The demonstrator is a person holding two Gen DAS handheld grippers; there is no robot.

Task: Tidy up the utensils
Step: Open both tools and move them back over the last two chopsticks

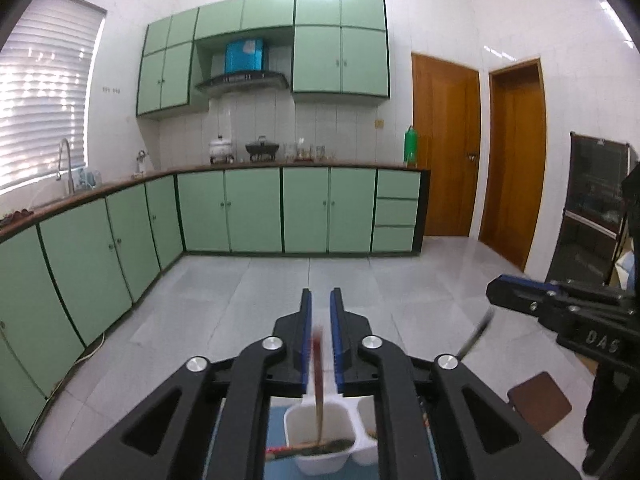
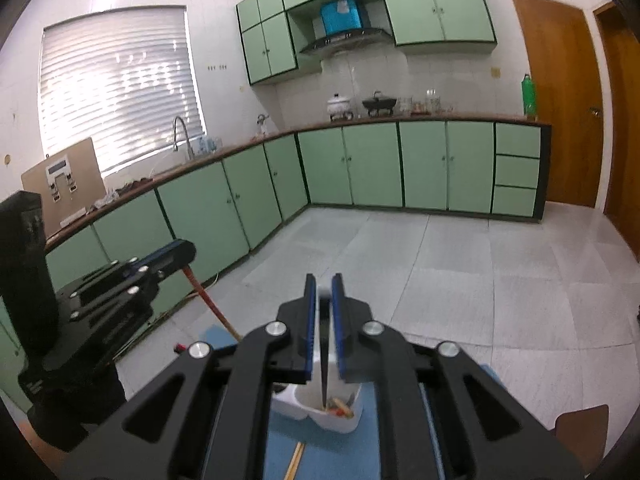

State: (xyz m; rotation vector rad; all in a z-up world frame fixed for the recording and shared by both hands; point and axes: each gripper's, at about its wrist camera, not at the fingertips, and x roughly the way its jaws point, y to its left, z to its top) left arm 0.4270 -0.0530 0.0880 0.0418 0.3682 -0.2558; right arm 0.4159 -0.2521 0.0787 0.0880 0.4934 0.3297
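Observation:
In the left wrist view my left gripper (image 1: 320,300) is shut on a red-brown chopstick (image 1: 318,376) that hangs down into a compartment of a white utensil holder (image 1: 308,464) on a blue mat (image 1: 276,420). In the right wrist view my right gripper (image 2: 323,286) is shut on a thin dark utensil (image 2: 323,372) whose lower end dips into the white utensil holder (image 2: 298,406), which holds several utensils. The left gripper (image 2: 176,254) with its red chopstick (image 2: 208,300) shows at the left; the right gripper (image 1: 496,292) shows at the right of the left wrist view.
A loose wooden chopstick (image 2: 295,462) lies on the blue mat (image 2: 332,452). A brown stool (image 1: 540,402) stands to the right. Green cabinets (image 1: 228,210) and a counter line the far wall, past grey floor tiles (image 1: 400,280). Wooden doors (image 1: 444,148) are at right.

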